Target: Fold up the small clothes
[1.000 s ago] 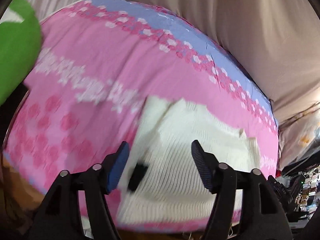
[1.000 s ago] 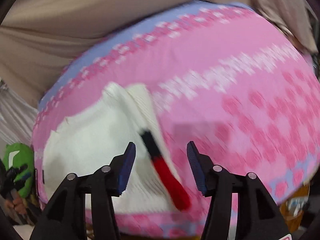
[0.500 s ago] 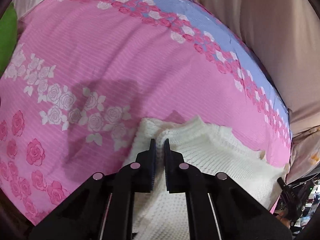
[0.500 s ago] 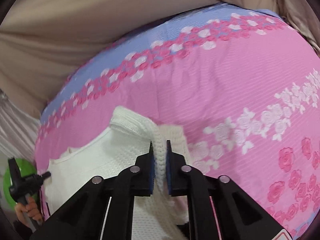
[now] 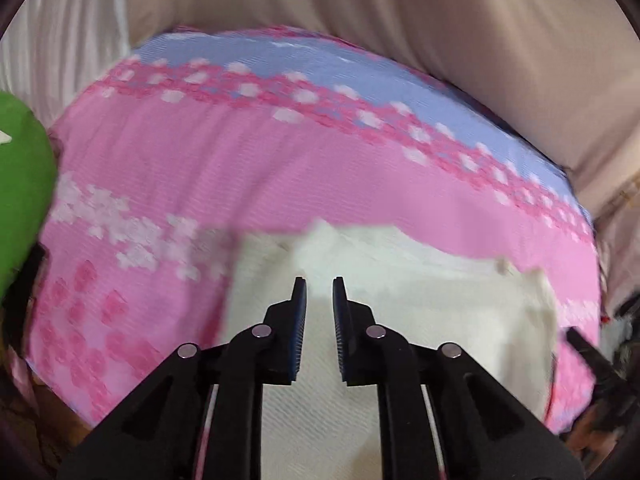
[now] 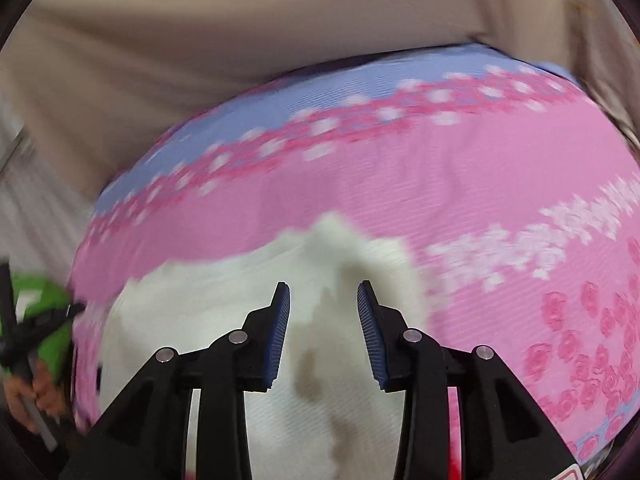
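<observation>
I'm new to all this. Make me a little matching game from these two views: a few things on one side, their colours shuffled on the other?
Things:
1. knitted garment
2. bedspread
3. curtain
4. finger pads of the right hand-held gripper

Colours:
A. blue
B. beige
C. cream white
D. pink with roses

Pairs: 1-C, 2-D, 3-B, 4-A

We see a pink rose-patterned sheet (image 5: 248, 168) with a lilac border, and beige cloth (image 6: 248, 28) behind.
</observation>
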A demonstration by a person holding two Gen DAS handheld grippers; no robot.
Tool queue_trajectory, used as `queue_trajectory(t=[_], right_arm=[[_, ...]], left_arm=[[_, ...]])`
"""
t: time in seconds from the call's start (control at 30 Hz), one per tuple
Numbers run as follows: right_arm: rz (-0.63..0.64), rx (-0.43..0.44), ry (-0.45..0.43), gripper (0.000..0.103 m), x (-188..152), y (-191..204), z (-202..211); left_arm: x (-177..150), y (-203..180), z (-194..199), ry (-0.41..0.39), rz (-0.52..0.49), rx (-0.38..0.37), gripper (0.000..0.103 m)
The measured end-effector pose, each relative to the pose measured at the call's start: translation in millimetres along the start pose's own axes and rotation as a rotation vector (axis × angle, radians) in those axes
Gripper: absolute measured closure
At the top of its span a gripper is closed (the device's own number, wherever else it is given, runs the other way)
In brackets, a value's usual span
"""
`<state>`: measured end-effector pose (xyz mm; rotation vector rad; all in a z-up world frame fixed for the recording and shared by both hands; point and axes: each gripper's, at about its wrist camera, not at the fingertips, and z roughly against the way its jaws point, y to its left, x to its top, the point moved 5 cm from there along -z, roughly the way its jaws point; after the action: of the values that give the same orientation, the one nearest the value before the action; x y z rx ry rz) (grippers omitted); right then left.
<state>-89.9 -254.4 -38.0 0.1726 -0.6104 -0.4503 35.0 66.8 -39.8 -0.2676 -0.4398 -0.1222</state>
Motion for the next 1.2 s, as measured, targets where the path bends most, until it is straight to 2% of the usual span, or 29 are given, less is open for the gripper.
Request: queue_trajectory(t=[0.07,0.1,0.13,0.17,0.2,0.23,0.27,0.3,0.37,0.4,0.43,0.47,0.5,0.57,0.6,0.67,0.7,0.73,0.77,0.8,0.87,0.9,0.93,1.0,1.03,1.07,1.1,1.13,1.2], right_arm=[[0.122,0.094,0.101,0.072,-30.4,53.7,-18.5],[0.173,0.141,0.148,0.074,-46.2,74.7,-28.3],[0.241,0.185,0.2,0.082,-64.7,98.6,-40.6],[0.322,0.196,0.244,0.09,-80.0,117.0,-51.8],[0.42,0.168,0.277,0.09,-93.6,130.1,-63.6],[0.465,0.127,0.283,0.09,-99.1,129.8,-70.5],[0.457,0.092,0.293,0.09,-100.8,117.2,-75.8],[0.401,0.078,0.303,0.091,-99.9,98.2,-76.7],[0.237,0.064,0.288,0.1,-95.2,45.6,-63.6],[0.157,0.001,0.272,0.101,-94.9,5.9,-50.8],[0.083,-0.039,0.265,0.103,-98.2,-32.3,-38.3],[0.012,-0.017,0.263,0.103,-102.1,-57.9,-29.8],[-0.066,-0.048,0.267,0.103,-109.2,-90.4,-20.0],[-0.103,-0.068,0.296,0.103,-118.8,-112.9,-10.7],[-0.082,-0.083,0.282,0.103,-115.5,-108.1,-2.6],[-0.041,-0.085,0.235,0.091,-99.0,-90.7,5.6],[-0.013,-0.082,0.186,0.086,-82.7,-78.8,8.3],[0.005,-0.076,0.14,0.07,-65.1,-69.3,8.4],[0.017,-0.076,0.091,0.05,-46.3,-62.5,6.5],[0.035,-0.094,0.032,0.043,-22.9,-55.2,0.8],[0.082,-0.129,0.004,0.04,9.9,-51.9,-17.3],[0.106,-0.164,0.012,0.04,21.0,-48.1,-33.4],[0.123,-0.189,0.035,0.04,28.4,-45.7,-50.3],[0.136,-0.209,0.076,0.041,32.4,-44.7,-71.0],[0.142,-0.201,0.087,0.053,31.9,-44.5,-76.3],[0.138,-0.188,0.083,0.085,30.7,-40.3,-78.8],[0.114,-0.151,0.079,0.099,31.8,-41.9,-73.5],[0.076,-0.119,0.066,0.098,34.2,-47.1,-65.4],[0.016,-0.132,0.024,0.098,41.6,-62.0,-54.1]], left_arm=[[-30.9,-28.3,-12.5,0.092,-0.037,-0.085,0.084],[-47.6,-38.4,-24.6,0.147,-0.066,-0.1,0.084],[-59.0,-42.7,-34.9,0.186,-0.089,-0.091,0.083],[-73.8,-41.9,-48.4,0.242,-0.111,-0.072,0.083],[-83.1,-32.4,-56.9,0.28,-0.1,-0.051,0.082],[-84.4,-21.9,-59.0,0.283,-0.067,-0.059,0.083],[-83.7,-7.1,-54.7,0.271,-0.018,-0.086,0.09],[-83.5,5.5,-51.0,0.269,0.008,-0.08,0.092],[-88.7,43.1,-40.8,0.263,0.036,-0.023,0.093],[-94.3,60.8,-38.7,0.271,0.063,-0.023,0.096],[-99.1,72.1,-38.6,0.278,0.093,-0.045,0.101],[-102.9,81.5,-38.5,0.28,0.132,-0.085,0.102],[-104.1,84.3,-36.5,0.282,0.156,-0.098,0.102],[-94.1,79.5,-22.1,0.271,0.182,-0.091,0.102],[-80.3,72.6,-10.7,0.217,0.168,-0.096,0.099],[-49.8,54.2,4.8,0.119,0.096,-0.097,0.082],[-30.9,45.9,5.2,0.075,0.053,-0.072,0.058],[-17.8,41.4,3.0,0.038,0.03,-0.051,0.042],[-1.4,35.8,-5.3,0.002,-0.001,-0.02,0.042],[8.0,33.3,-14.7,0.003,-0.019,0.007,0.042],[25.8,25.7,-50.9,0.066,-0.045,0.019,0.042],[28.3,25.9,-67.6,0.097,-0.032,0.037,0.043],[28.0,27.2,-85.1,0.146,-0.022,0.049,0.053],[25.2,37.6,-102.8,0.201,0.007,0.058,0.08],[27.5,43.2,-100.4,0.179,0.043,0.032,0.097],[29.1,47.7,-96.3,0.168,0.064,0.015,0.098],[31.6,52.9,-91.6,0.159,0.081,0.016,0.098],[33.4,57.8,-89.0,0.149,0.093,0.017,0.099],[33.9,65.5,-91.7,0.149,0.105,0.029,0.099]])
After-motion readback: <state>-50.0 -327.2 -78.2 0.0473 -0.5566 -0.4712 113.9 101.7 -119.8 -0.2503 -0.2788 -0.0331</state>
